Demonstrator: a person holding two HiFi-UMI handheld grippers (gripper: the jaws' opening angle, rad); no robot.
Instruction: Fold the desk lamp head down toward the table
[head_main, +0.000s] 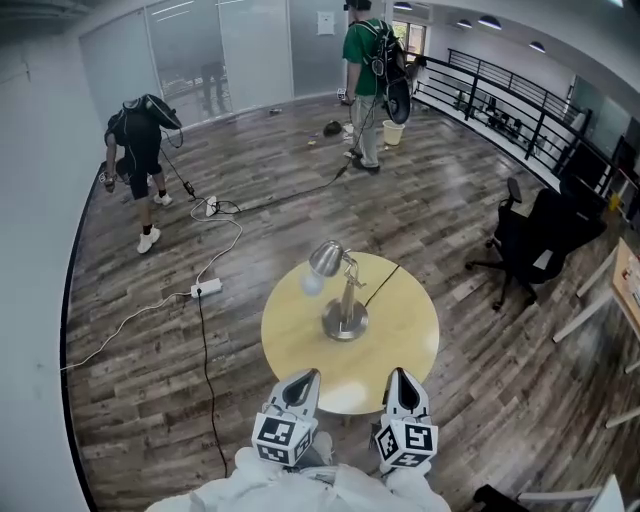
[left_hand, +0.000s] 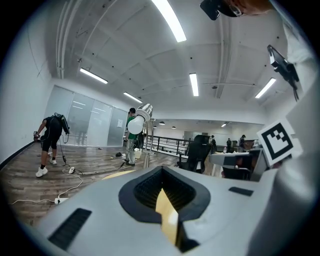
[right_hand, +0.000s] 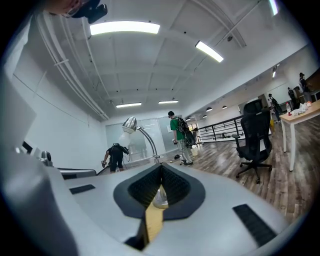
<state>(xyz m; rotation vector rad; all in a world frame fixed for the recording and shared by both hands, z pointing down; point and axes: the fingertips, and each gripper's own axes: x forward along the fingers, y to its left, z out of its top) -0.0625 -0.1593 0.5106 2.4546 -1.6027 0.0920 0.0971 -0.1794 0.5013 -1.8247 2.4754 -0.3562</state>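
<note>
A silver desk lamp (head_main: 343, 290) stands on a round yellow table (head_main: 400, 345), its head (head_main: 323, 259) raised and turned to the left, its round base (head_main: 345, 322) near the table's middle. My left gripper (head_main: 301, 385) and right gripper (head_main: 401, 385) hover side by side at the table's near edge, both shut with nothing in them, well short of the lamp. The lamp head (left_hand: 140, 113) shows ahead in the left gripper view, with its white bulb. In the right gripper view the lamp head (right_hand: 129, 124) and curved neck rise beyond the jaws.
A black cord (head_main: 382, 284) runs from the lamp off the table's far right. A black office chair (head_main: 530, 240) stands at the right. Cables and a power strip (head_main: 206, 288) lie on the wood floor at the left. Two people (head_main: 370, 70) work farther back.
</note>
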